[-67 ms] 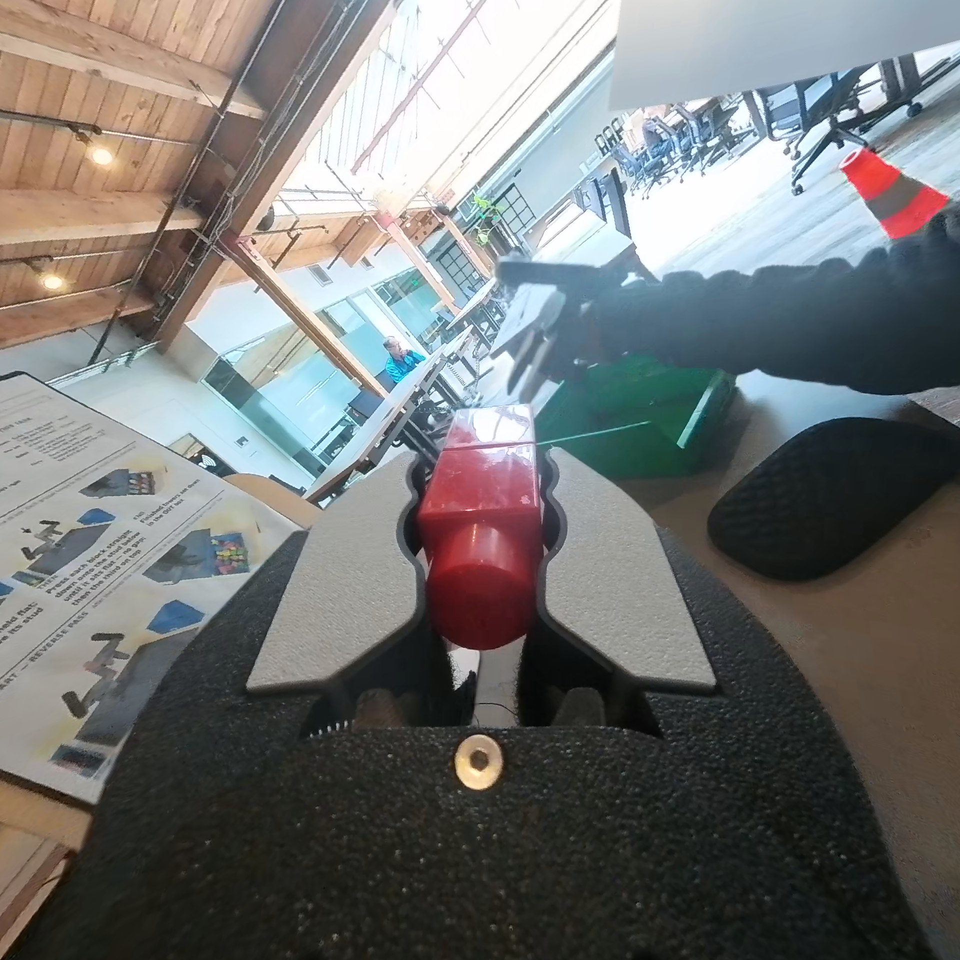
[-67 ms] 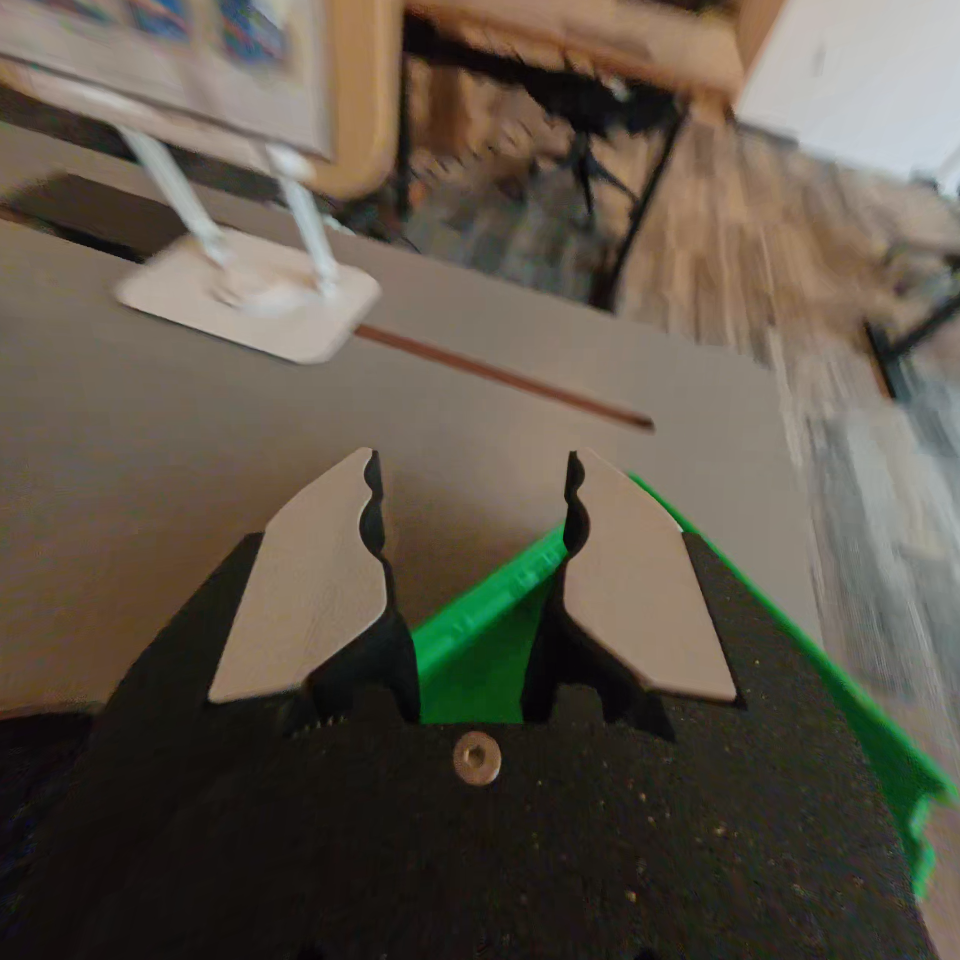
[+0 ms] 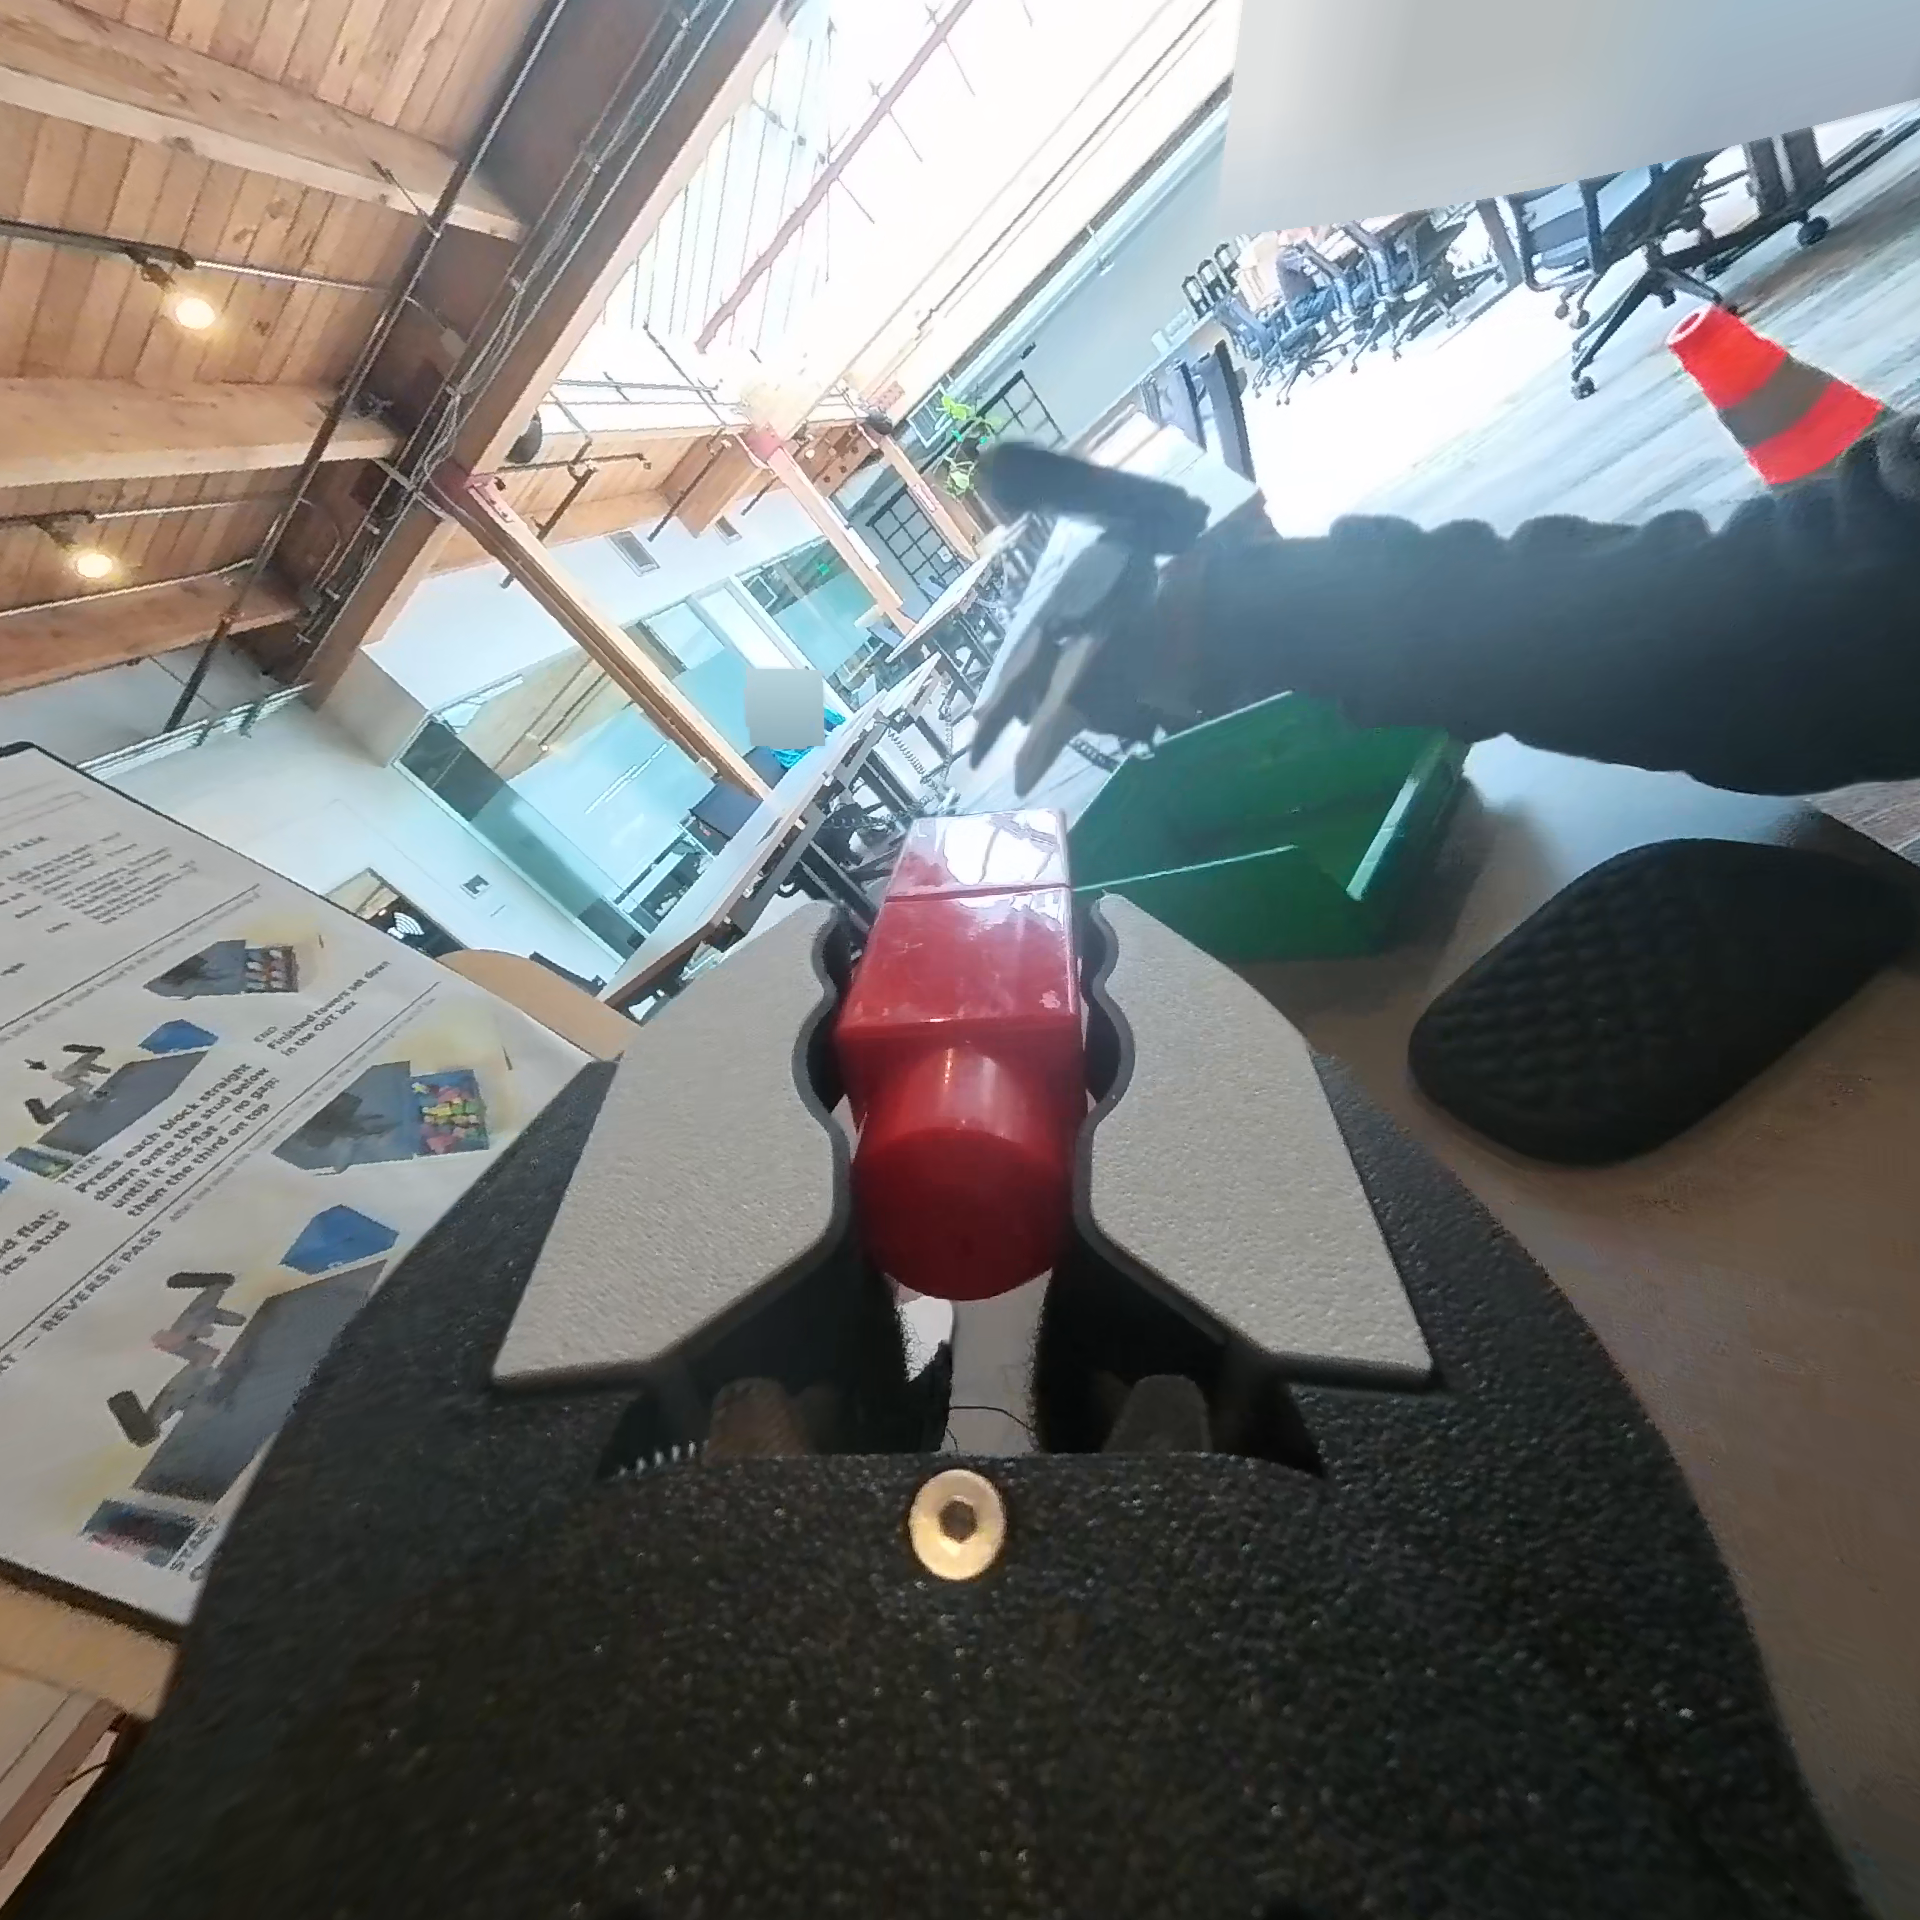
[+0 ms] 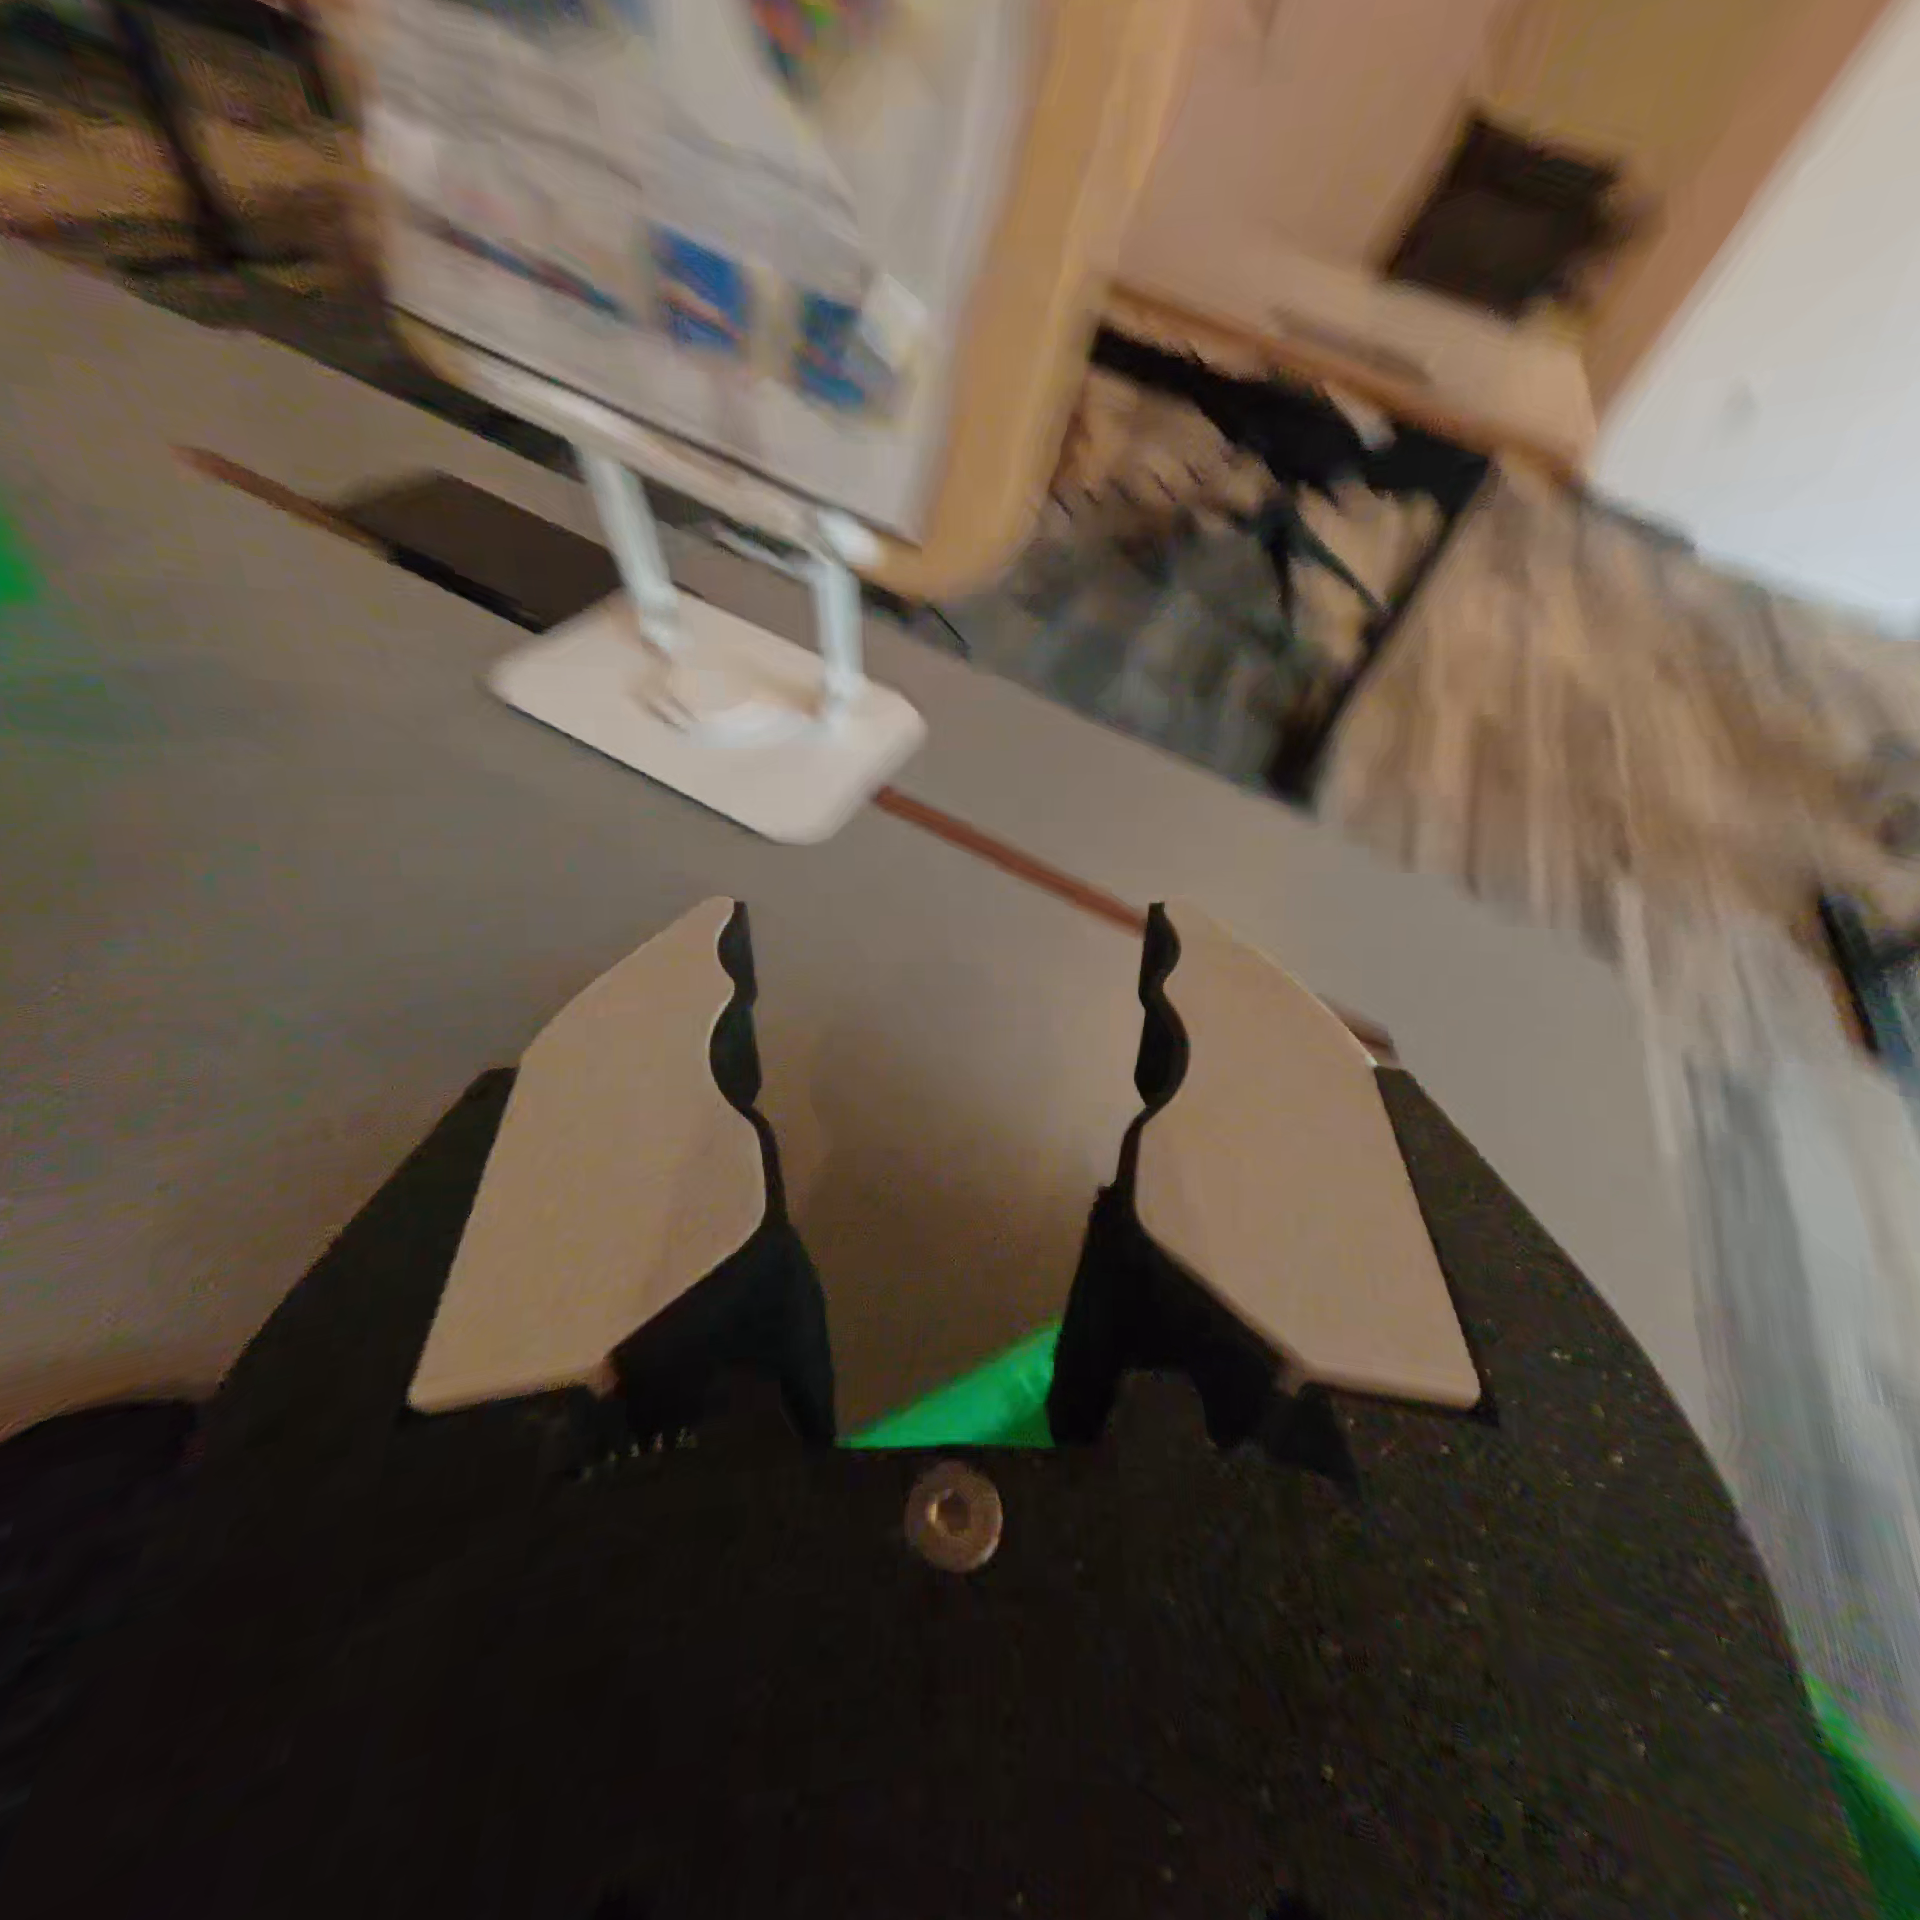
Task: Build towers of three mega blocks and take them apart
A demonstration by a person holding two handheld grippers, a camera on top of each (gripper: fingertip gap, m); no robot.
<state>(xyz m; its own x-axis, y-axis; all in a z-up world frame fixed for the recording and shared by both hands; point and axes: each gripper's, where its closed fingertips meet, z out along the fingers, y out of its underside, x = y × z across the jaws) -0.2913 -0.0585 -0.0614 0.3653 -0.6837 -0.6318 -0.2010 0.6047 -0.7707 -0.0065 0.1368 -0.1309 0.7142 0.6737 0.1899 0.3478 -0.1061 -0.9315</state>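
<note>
Left gripper (image 3: 961,935) clamps stacked red blocks (image 3: 961,1049) at centre frame — right gripper (image 4: 945,971) gapes empty; green bin (image 3: 1262,842) centre right, contents hidden

Two red mega blocks (image 3: 971,997), joined end to end. Two tongs: left tongs (image 3: 961,935) and right tongs (image 4: 945,914). One green bin (image 3: 1278,852). One black pad (image 3: 1662,997). One instruction sheet (image 3: 197,1122) on one white stand (image 4: 717,717). One orange cone (image 3: 1766,395).
</note>
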